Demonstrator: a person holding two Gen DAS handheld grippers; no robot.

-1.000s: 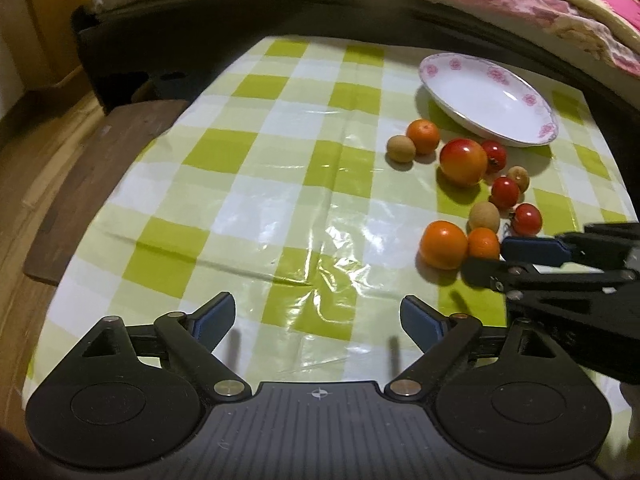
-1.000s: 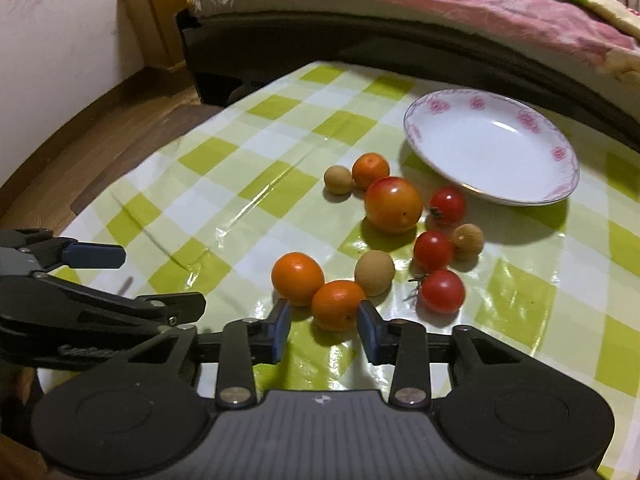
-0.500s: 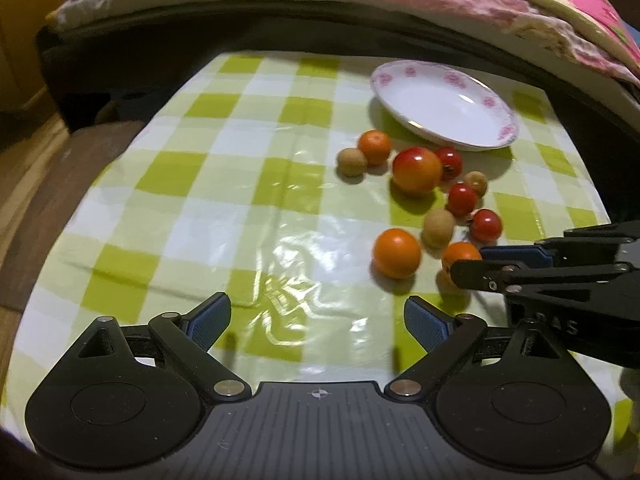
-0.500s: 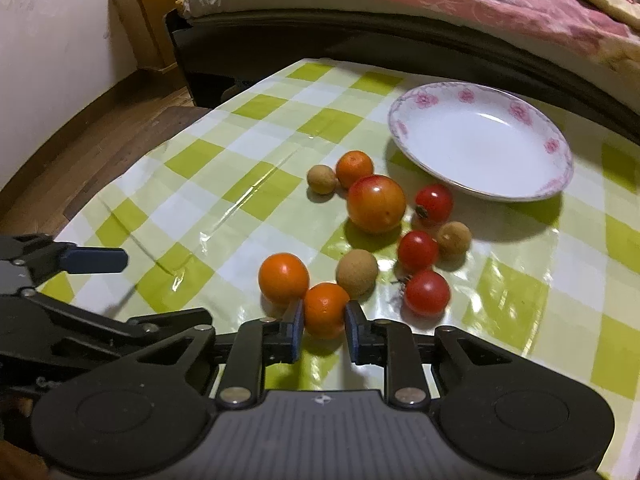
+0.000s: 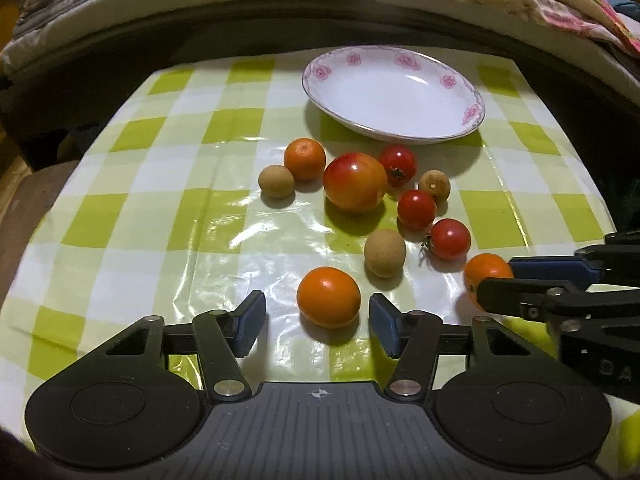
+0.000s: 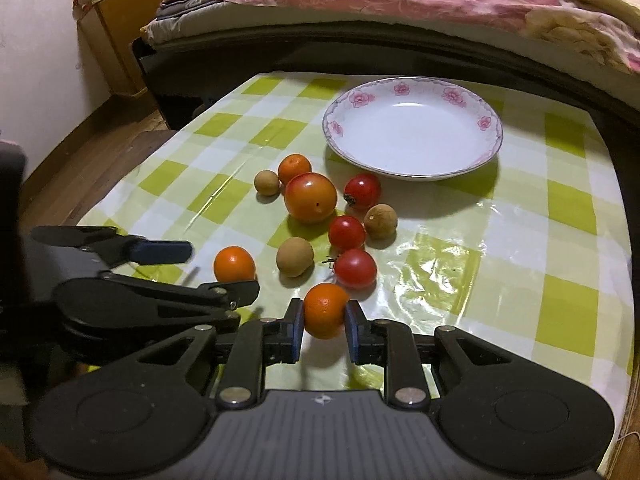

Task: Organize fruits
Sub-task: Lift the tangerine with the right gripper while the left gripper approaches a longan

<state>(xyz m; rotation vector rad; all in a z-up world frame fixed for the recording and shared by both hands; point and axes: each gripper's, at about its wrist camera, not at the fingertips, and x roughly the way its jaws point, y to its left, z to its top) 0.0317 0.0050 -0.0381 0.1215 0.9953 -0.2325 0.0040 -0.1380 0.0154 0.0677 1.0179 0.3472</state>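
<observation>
Right gripper (image 6: 323, 326) fingers pinching a small orange (image 6: 325, 315), near side of plate (image 6: 412, 168). Left gripper (image 5: 317, 326) fingers spread around another orange (image 5: 329, 297).

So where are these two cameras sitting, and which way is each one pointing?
Left wrist: rides the left gripper, looking forward over the table at the plate; its open fingers flank an orange, and the right gripper enters at the right edge.
Right wrist: rides the right gripper, facing the same way; its fingers are shut on a small orange, and the left gripper shows at left.
Shared: plate, fruit, checked tablecloth, bed behind.
</observation>
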